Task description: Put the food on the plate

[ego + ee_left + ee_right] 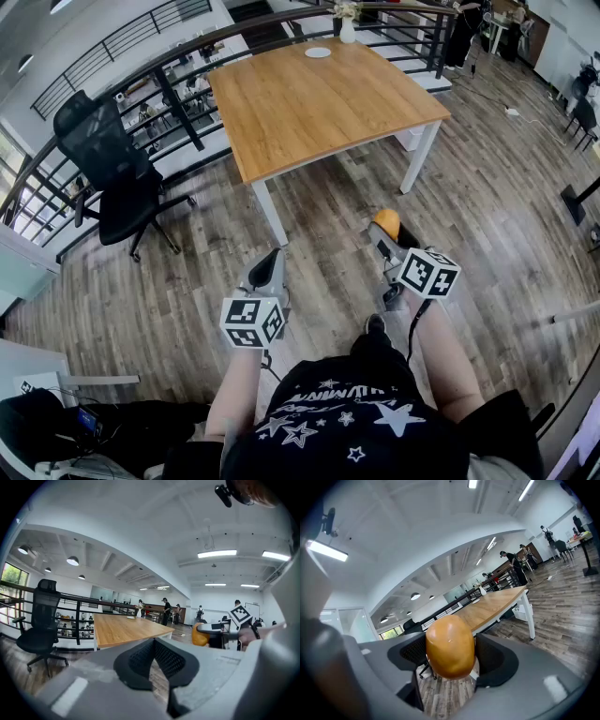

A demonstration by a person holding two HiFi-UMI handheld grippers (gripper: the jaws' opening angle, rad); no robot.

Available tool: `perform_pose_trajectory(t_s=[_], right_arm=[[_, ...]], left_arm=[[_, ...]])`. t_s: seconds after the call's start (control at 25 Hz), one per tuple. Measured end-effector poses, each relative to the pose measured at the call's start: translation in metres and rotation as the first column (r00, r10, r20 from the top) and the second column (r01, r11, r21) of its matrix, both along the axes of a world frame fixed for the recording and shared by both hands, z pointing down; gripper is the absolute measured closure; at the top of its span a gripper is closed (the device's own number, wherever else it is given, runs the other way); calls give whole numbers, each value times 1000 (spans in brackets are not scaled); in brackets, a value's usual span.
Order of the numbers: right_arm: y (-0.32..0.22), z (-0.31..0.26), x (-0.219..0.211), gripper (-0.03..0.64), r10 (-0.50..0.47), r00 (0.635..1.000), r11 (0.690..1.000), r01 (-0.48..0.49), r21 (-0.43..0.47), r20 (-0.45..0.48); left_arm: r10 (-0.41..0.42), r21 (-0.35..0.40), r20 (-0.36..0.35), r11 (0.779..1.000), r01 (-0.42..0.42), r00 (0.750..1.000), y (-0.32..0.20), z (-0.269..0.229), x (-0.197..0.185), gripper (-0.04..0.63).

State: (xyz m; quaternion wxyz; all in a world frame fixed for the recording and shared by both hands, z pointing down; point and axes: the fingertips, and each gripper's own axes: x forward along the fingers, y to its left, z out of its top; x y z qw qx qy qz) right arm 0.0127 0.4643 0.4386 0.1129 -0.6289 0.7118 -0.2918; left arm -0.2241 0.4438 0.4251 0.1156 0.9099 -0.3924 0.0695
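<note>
Golden-brown and glossy, a rounded bun-like piece of food (450, 646) sits pinched between the black mesh pads of the right gripper (380, 236). One pad presses on each flank, so the bun pokes forward past the jaw tips. The grip across its widest part looks chosen to keep a smooth, roundish item from rolling out while it is carried. The left gripper (154, 663), level with the right one and off to its left, has its jaws drawn together on nothing, apparently idle because one gripper is enough for this load. Both tools are held low over grey-brown wood-plank flooring (487, 197), well short of the light wooden table with white legs (309, 103) that stands ahead of them. The small white round plate (318, 52) lies at the far end of that tabletop, well beyond the right gripper's jaws and slightly to their left, near a white vase (348, 31). A black mesh office chair (112, 169) stands far off to the left gripper's left. By the look of it the food is lifted and in transit, and the walk to the table and the long reach across it to the plate are not yet made.
</note>
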Motion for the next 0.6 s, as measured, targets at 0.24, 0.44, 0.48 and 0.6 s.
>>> perform_pose_trajectory(t_s=[0.24, 0.44, 0.48, 0.6], right_arm=[[-3, -5, -8, 284, -18, 1000, 1000, 18, 11, -13], [-6, -3, -14, 284, -31, 999, 1000, 31, 5, -26], [-6, -2, -16, 284, -33, 999, 999, 33, 4, -31], [-2, 1, -20, 284, -39, 998, 999, 38, -5, -49]], left_arm=[[-11, 13, -4, 1000, 11, 1000, 1, -5, -3, 594], [-16, 6, -7, 1000, 16, 1000, 0, -3, -7, 594], [-17, 3, -9, 1000, 17, 1000, 1, -2, -8, 594], [-14, -10, -16, 1000, 13, 1000, 5, 4, -11, 594]])
